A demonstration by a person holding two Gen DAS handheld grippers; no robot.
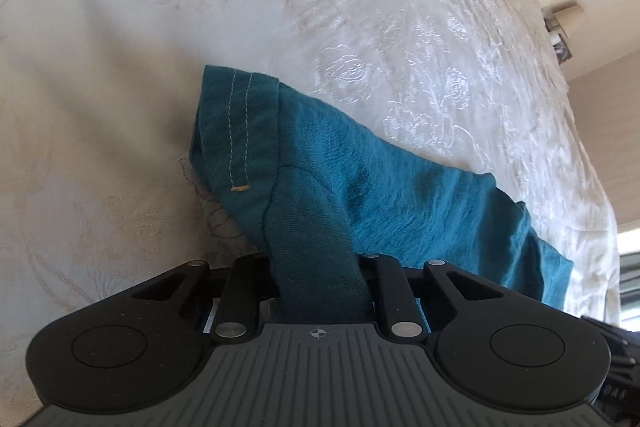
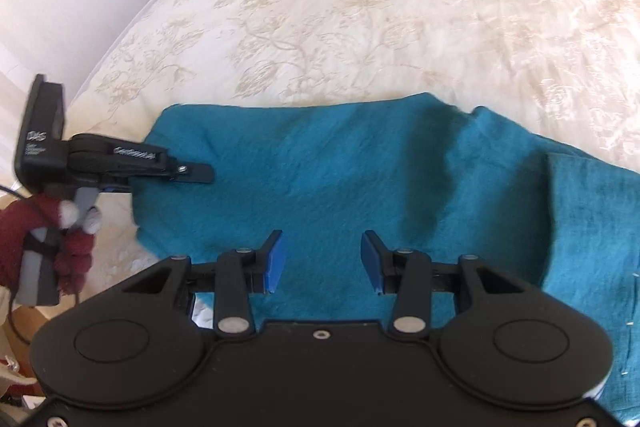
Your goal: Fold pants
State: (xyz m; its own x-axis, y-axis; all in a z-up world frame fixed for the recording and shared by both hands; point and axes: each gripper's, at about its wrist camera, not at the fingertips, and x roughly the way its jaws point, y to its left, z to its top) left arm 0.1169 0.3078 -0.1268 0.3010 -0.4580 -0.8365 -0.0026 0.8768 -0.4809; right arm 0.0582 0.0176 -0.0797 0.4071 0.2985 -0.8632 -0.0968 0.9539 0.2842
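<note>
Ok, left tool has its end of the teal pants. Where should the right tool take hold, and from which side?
I'd take the pants at their near edge, right under the open right tool. Come straight down from above: the cloth lies flat on the bedspread there, so the tool can pinch up a ridge. The left tool already bunches the far end.

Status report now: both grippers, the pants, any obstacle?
Left gripper shut on a bunch of the teal pants. Right gripper open, hovering above the pants. Pants spread on the bedspread. Nothing in the way.
</note>
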